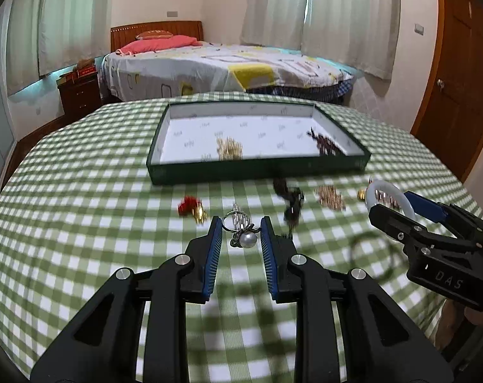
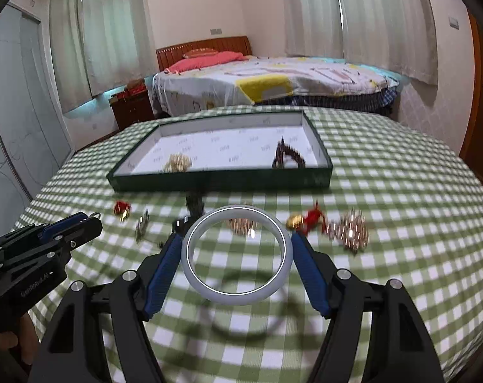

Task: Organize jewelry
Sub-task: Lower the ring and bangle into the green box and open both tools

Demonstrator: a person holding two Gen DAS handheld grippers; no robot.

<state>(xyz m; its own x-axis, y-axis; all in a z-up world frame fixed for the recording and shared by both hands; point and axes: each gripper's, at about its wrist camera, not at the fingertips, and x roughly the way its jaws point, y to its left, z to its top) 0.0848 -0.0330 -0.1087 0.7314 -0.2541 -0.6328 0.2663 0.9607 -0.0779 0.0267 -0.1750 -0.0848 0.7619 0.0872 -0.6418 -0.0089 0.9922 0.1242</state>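
Your left gripper (image 1: 241, 228) has its jaws drawn in narrow on a pearl ring (image 1: 243, 233), the blue pads (image 1: 213, 255) pressing its sides, with the ring clear of the checked tablecloth (image 1: 82, 223). Your right gripper (image 2: 236, 252) stands wide, its pads against both sides of a white bangle (image 2: 235, 293), which casts a ring shadow on the cloth below.

In the left wrist view, the green tray (image 1: 257, 172) lies at twelve o'clock from the ring, with a gold piece (image 1: 229, 148) and a dark beaded strand (image 1: 326, 143) inside. On the cloth, a red-and-gold charm (image 1: 192, 209) sits at ten o'clock, and a dark piece (image 1: 291, 199) and a rose-gold cluster (image 1: 330, 196) at two o'clock, all blurred. In the right wrist view, a red charm with a gold bell (image 2: 305, 218) and a sparkly cluster (image 2: 351, 228) lie at two o'clock from the bangle.
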